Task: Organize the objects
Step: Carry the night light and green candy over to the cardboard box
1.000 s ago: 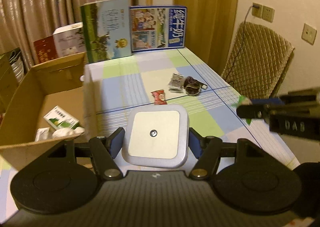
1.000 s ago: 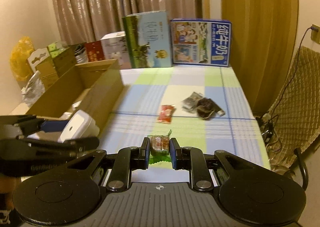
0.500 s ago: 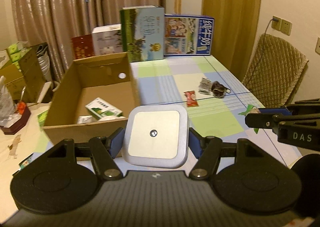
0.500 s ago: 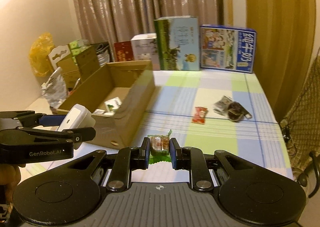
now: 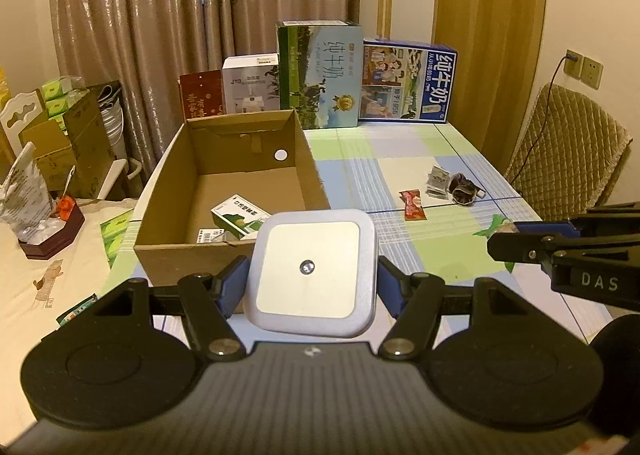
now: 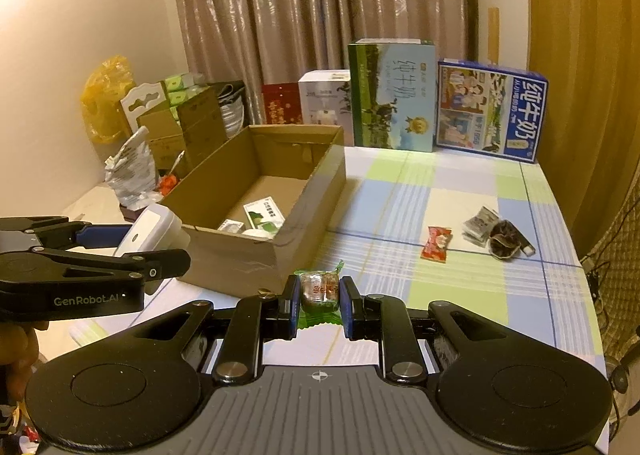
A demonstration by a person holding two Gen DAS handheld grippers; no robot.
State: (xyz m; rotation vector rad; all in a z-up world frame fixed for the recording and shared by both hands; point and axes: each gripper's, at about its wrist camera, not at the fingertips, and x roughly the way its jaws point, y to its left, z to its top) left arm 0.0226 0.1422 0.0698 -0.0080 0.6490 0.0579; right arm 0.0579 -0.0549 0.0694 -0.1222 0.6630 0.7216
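My left gripper (image 5: 312, 275) is shut on a white square plug-in device (image 5: 311, 271) and holds it above the near end of an open cardboard box (image 5: 224, 247); it also shows in the right wrist view (image 6: 150, 231). My right gripper (image 6: 319, 295) is shut on a green-wrapped candy (image 6: 319, 289), held above the table in front of the box (image 6: 240, 259). In the box lie a green-and-white small carton (image 5: 239, 215) and other small items. On the checked tablecloth (image 5: 400, 159) lie a red candy (image 5: 413, 205), a silver packet (image 5: 438, 181) and a dark pouch (image 5: 462, 193).
Two milk cartons (image 5: 320, 75) (image 5: 408, 81) and smaller boxes (image 5: 250, 85) stand along the table's far edge before curtains. A padded chair (image 5: 568, 159) is at right. Cluttered boxes and bags (image 5: 60, 143) sit at left.
Both grippers have pulled back and risen with their loads. The left view has swung left, so the whole box now shows. Both grips are unchanged.
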